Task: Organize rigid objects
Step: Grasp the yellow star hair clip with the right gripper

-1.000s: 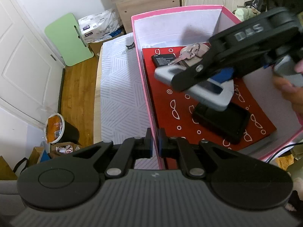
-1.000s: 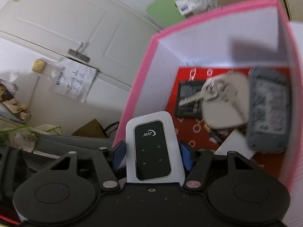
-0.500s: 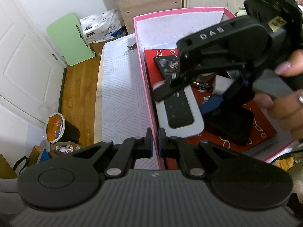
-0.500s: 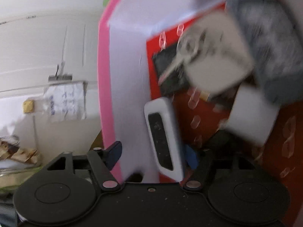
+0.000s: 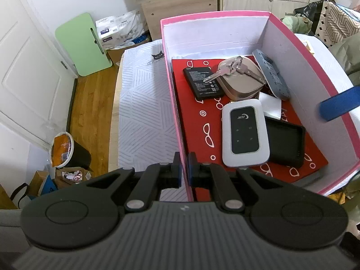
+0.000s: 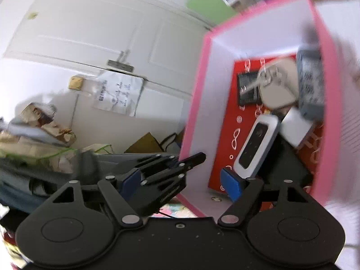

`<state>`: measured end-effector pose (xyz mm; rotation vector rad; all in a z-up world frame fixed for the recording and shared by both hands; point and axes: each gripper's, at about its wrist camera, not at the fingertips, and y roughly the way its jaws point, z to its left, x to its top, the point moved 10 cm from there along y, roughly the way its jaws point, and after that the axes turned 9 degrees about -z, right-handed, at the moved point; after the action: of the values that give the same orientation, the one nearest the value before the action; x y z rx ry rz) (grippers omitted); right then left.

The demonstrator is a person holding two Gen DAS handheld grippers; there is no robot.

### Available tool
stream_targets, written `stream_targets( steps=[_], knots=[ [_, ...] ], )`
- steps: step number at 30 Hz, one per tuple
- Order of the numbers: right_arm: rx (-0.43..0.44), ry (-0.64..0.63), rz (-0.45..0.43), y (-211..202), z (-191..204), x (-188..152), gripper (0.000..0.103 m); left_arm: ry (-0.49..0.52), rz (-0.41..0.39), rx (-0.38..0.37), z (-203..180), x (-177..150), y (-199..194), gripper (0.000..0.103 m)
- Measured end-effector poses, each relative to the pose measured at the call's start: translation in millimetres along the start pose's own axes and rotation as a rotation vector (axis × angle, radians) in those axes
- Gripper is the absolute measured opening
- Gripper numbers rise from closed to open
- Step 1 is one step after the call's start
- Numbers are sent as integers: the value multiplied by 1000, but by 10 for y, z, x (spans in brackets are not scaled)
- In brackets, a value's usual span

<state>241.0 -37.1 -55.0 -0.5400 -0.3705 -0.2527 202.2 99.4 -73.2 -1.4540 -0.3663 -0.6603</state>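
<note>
A pink box [image 5: 216, 14] with a red glasses-print liner [image 5: 198, 130] holds several items. A white pocket router [image 5: 245, 135] lies flat, face up, partly on a black case [image 5: 285, 141]. Further back are a black battery [image 5: 202, 83], keys [image 5: 231, 69] on a beige pouch [image 5: 245, 87], a grey remote [image 5: 272, 76] and a white card [image 5: 271, 104]. My left gripper [image 5: 184, 172] is shut on the box's near left wall. My right gripper [image 6: 182, 182] hangs over the box's near corner with its jaws opening and nothing between them. The router [image 6: 254, 146] lies just beyond it, and one blue pad [image 5: 339, 108] shows at the right.
The box stands on a white patterned cover [image 5: 144, 103]. On the wooden floor to the left are a green board [image 5: 83, 45] and a black bin [image 5: 65, 150]. A wooden shelf unit [image 5: 180, 2] stands behind, and bags and clothes [image 5: 333, 24] lie at the right.
The right gripper let go of the white router, which now lies flat in the box, and drew back up and to the right. The left gripper kept its grip and place.
</note>
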Motion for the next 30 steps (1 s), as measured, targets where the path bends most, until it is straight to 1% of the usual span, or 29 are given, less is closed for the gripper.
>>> stream_targets(
  steps=[4,6,7,8,11,14,17,18,19,21,22,24,25,28,29,30],
  knots=[
    [-25,-79,-94,-438,-123,53,82,-7,0,-2,1,-1,-5,5],
    [-80,-169,-158,-646,-238,81,82,-3,0,1,-1,-6,0,5],
    [-132,-231,-192,-732,-310,95,85,1,0,2,-5,-8,-1,5],
    [-193,-288,-215,-814,-390,91,89,6,1,4,-7,-11,-5,5],
    [-351,-401,-236,-968,-642,62,90,31,9,14,-29,-12,0,5],
    [-498,-505,-251,-1056,-946,33,89,20,11,13,-22,-7,6,5],
    [-643,-600,-268,-1008,-1274,52,89,4,6,7,-11,-12,3,5],
    [-668,-606,-273,-991,-1375,78,88,1,6,7,-9,-14,2,5],
    [-685,-599,-278,-944,-1473,109,83,-3,6,8,-7,-17,0,5],
    [-683,-555,-278,-859,-1638,169,78,-2,12,13,-5,-26,1,5],
    [-673,-519,-277,-810,-1704,205,74,2,22,14,-12,-36,5,5],
    [-672,-467,-297,-758,-1813,279,74,12,36,22,-22,-50,9,5],
    [-680,-473,-326,-752,-1830,327,73,15,39,24,-28,-54,7,5],
    [-716,-507,-362,-707,-1853,401,74,9,40,27,-25,-57,4,5],
    [-729,-521,-370,-691,-1859,421,66,2,41,23,-18,-59,1,5],
    [-761,-548,-376,-683,-1866,445,60,-4,41,18,-11,-60,1,5]
  ],
)
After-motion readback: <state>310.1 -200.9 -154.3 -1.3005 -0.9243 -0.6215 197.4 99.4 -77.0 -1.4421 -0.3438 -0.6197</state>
